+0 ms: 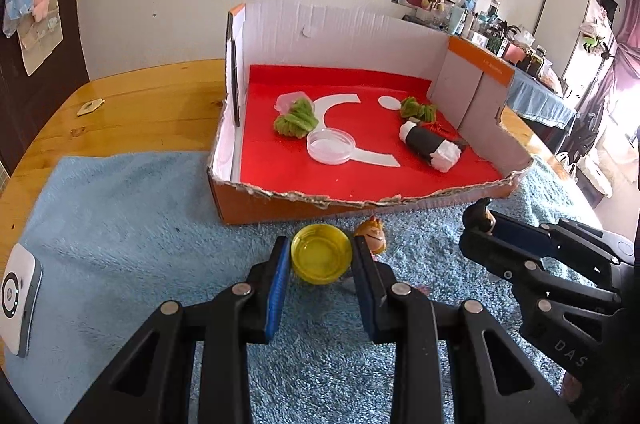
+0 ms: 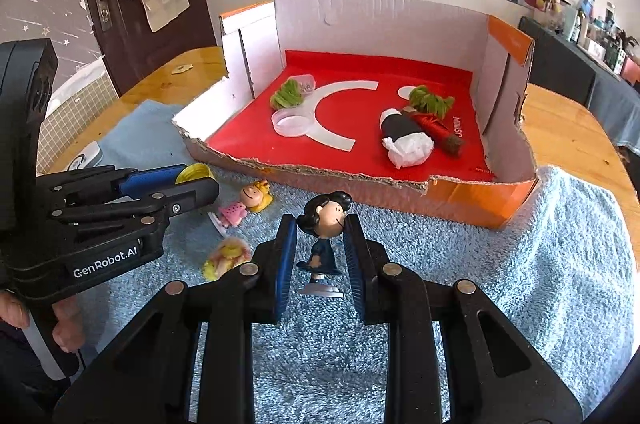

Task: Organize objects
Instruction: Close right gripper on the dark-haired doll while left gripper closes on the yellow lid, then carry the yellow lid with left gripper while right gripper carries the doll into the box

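Left gripper (image 1: 320, 256) clamped on yellow dish (image 1: 321, 258); right gripper (image 2: 320, 236) clamped on dark-haired figurine (image 2: 323, 232)

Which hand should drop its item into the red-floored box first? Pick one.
Right, marginally. The right gripper already pinches the dark-haired figurine directly before the box's low torn front edge. The left gripper grips the yellow cup, equally ready.

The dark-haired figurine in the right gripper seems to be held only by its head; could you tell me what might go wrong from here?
1. The right gripper pinches the dark-haired figurine at its round head only, so it may swing or slip.
2. The cardboard box has a torn, raised front edge that the figurine's base could catch.
3. The left gripper grips the smooth yellow dish by its rim, so it could pop out.
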